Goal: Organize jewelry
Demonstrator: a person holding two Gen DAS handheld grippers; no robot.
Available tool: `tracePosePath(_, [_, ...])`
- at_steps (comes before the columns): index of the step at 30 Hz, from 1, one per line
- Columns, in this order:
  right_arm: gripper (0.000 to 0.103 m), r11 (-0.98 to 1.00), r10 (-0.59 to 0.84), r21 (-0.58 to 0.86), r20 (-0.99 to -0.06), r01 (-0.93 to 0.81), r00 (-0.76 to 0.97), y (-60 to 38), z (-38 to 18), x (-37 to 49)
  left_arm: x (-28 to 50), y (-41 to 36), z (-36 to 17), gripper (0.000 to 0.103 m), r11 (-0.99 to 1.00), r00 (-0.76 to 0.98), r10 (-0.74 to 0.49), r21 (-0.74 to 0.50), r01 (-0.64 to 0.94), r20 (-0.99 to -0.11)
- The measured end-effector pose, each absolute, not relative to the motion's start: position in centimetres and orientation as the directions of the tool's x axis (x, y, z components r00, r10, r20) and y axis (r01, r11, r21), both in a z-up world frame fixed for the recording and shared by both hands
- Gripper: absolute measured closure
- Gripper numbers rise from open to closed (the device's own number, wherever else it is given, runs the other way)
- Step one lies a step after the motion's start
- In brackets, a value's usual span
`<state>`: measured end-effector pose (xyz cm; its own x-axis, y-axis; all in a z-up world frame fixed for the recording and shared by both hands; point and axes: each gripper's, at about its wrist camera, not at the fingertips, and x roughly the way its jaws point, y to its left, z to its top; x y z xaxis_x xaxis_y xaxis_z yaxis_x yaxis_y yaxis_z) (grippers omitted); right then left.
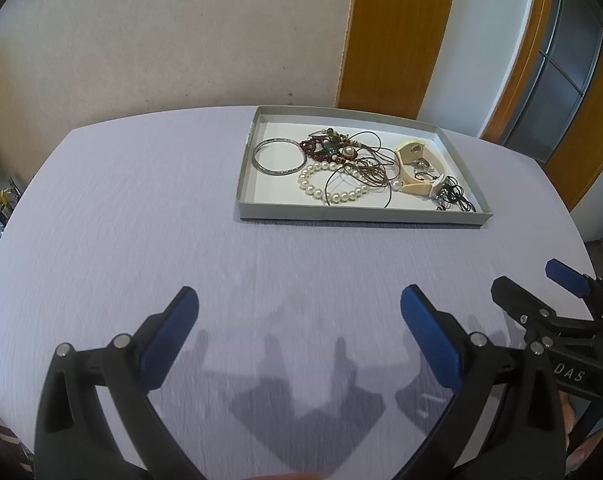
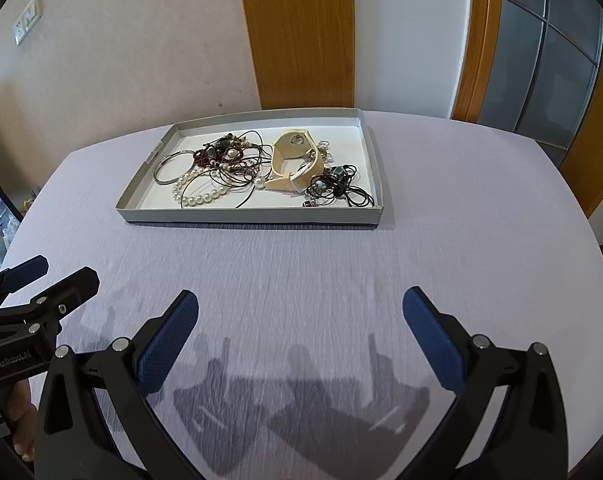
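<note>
A shallow grey tray (image 1: pixel 341 213) (image 2: pixel 245 214) sits at the far side of the table and holds tangled jewelry: a silver bangle (image 1: pixel 257 158) (image 2: pixel 162 179), a pearl bracelet (image 1: pixel 333 197) (image 2: pixel 199 198), dark cord necklaces with beads (image 1: pixel 333 146) (image 2: pixel 225 152), a cream watch (image 1: pixel 415 176) (image 2: pixel 293 168) and black cords with a green stone (image 1: pixel 455 196) (image 2: pixel 339 184). My left gripper (image 1: pixel 299 300) is open and empty above the near table. My right gripper (image 2: pixel 300 300) is open and empty beside it, and shows at the right edge of the left wrist view (image 1: pixel 529 280).
The table wears a pale lilac cloth (image 1: pixel 141 220) (image 2: pixel 481 220) with rounded edges. A beige wall, a wooden door frame (image 1: pixel 393 32) (image 2: pixel 301 32) and a glass door (image 2: pixel 541 60) stand behind. Clutter lies off the table's left edge.
</note>
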<state>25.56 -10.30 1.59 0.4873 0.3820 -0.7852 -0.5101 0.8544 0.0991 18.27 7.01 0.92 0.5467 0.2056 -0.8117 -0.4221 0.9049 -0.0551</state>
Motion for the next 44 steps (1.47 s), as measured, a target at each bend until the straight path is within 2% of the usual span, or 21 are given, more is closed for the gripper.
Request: tracePosePath(44, [0.001, 0.855, 0.379, 0.100, -0.789, -0.508, 0.483, -10.3, 1.3, 26.4, 19.3, 7.3, 0.4, 0.002, 0.902, 0.539, 0.222, -0.039, -0.430, -0.813])
